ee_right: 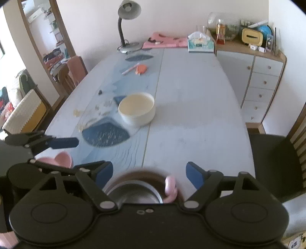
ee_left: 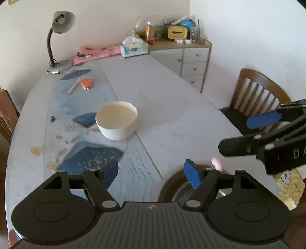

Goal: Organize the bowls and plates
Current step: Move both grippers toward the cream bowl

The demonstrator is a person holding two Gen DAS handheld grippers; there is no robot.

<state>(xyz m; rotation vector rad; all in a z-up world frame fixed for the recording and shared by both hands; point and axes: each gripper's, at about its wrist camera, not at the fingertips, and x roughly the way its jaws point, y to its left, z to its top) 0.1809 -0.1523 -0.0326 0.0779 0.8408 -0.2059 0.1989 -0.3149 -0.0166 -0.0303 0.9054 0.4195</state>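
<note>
A cream bowl [ee_left: 116, 120] [ee_right: 136, 111] stands upright mid-table. At the near edge a metal bowl [ee_right: 133, 193] [ee_left: 179, 194] sits on a brown plate [ee_right: 137, 173] [ee_left: 167, 184], with a small pink item [ee_right: 170, 186] [ee_left: 217, 164] on the plate's right rim. A pink bowl [ee_right: 62, 160] rests to the left of them. My left gripper [ee_left: 151, 175] [ee_right: 86, 153] is open above the plate's left side, holding nothing. My right gripper [ee_right: 149, 173] [ee_left: 235, 135] is open over the metal bowl, its jaws wide apart and empty. Both gripper bodies hide the near part of the plate.
A desk lamp [ee_right: 128, 11], a pink cloth [ee_right: 166, 43] and a tissue box [ee_right: 199, 43] line the far table edge. A pen [ee_right: 130, 70] and an orange item [ee_right: 141, 69] lie beyond the cream bowl. A drawer cabinet [ee_right: 262, 80] and a wooden chair [ee_left: 254, 92] stand on the right.
</note>
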